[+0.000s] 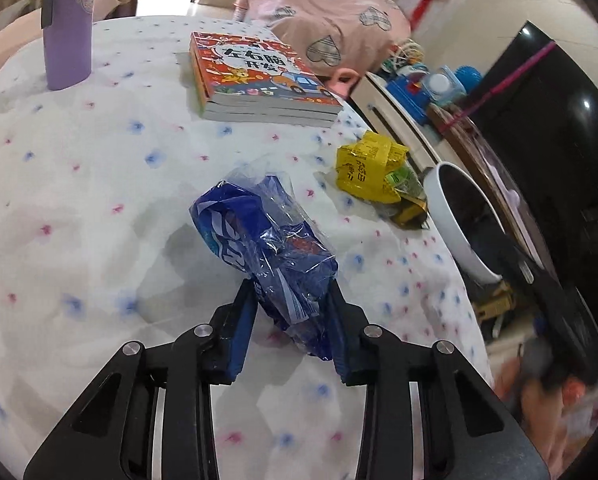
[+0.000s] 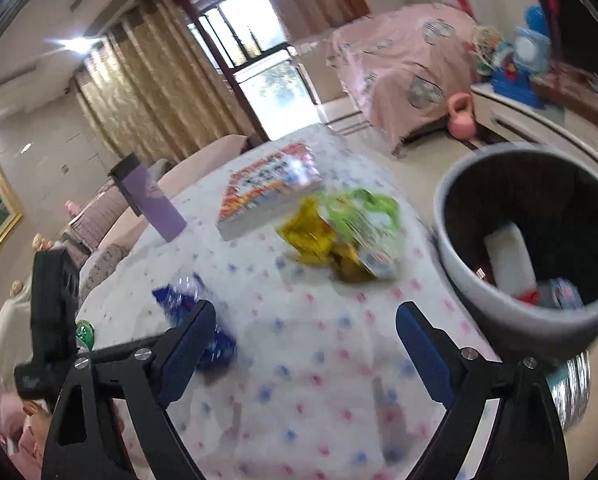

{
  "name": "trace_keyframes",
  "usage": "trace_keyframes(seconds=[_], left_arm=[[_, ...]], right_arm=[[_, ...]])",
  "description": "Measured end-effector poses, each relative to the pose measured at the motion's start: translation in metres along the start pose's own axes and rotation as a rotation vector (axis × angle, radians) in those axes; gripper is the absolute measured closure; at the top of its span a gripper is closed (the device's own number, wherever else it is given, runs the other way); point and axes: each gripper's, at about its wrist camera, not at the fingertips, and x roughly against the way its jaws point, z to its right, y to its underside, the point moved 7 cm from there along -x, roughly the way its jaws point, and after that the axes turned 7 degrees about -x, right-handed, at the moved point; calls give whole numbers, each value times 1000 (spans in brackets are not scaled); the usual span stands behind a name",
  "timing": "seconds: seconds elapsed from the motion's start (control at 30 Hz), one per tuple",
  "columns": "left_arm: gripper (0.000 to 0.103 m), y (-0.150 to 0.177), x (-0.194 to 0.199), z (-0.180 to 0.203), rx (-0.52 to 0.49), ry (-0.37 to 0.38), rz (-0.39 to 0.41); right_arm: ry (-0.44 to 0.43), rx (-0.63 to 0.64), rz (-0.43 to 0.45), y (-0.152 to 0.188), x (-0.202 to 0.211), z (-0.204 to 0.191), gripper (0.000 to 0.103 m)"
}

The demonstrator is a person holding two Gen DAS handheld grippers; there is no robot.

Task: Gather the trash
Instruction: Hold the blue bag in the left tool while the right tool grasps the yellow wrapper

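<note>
Pickup is done: left gripper (image 1: 291, 300) clamps the blue plastic wrapper (image 1: 267, 240), right gripper (image 2: 305, 344) hangs open, so carrying it over the bin (image 2: 459, 240) beside the surface (image 1: 79, 200) likely comes next.

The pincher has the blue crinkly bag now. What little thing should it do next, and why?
Probably lift the blue bag a little off the tablecloth and swing it toward the white bin. The left gripper already has it pinched between its fingers, the bin stands open beside the table with trash inside, and the yellow wrapper lies in between, so going over it seems safer.
</note>
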Motion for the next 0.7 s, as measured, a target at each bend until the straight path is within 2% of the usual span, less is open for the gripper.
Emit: trace_keyframes(seconds=[0.13,0.27,0.33,0.4,0.43,0.47,0.5,0.53,0.57,0.63,0.7], left_arm=[[71,1,11,-9,-59,28,-42],[71,4,6,-22,-96,-2,-90],[70,8,-3,-28,-84,-24,-119],[67,10,-5,-30,-61,-31,-108],[63,10,-5,-31,-49,-35,-103],[54,10,-6,-32,-30,-50,-100],[50,10,-6,-33,-8,-76,-89],[46,10,-6,-33,4,-89,-81],[46,11,-5,-33,23,-109,-65],[46,11,-5,-31,43,-132,-35],[55,12,-3,-27,53,-150,2]], right_arm=[[1,43,-16,-21,-28,-12,19],[29,70,-37,-38,-59,-14,21],[38,80,-59,-42,-74,-12,25],[51,91,-80,-44,-87,-11,31],[55,95,-87,-43,-90,-11,34],[62,97,-95,-43,-95,-11,36],[60,98,-102,-42,-99,-12,44],[59,100,-106,-42,-101,-12,57],[72,98,-100,-42,-102,-10,63],[73,88,-81,-42,-98,-8,63],[53,72,-69,-39,-91,-9,63]])
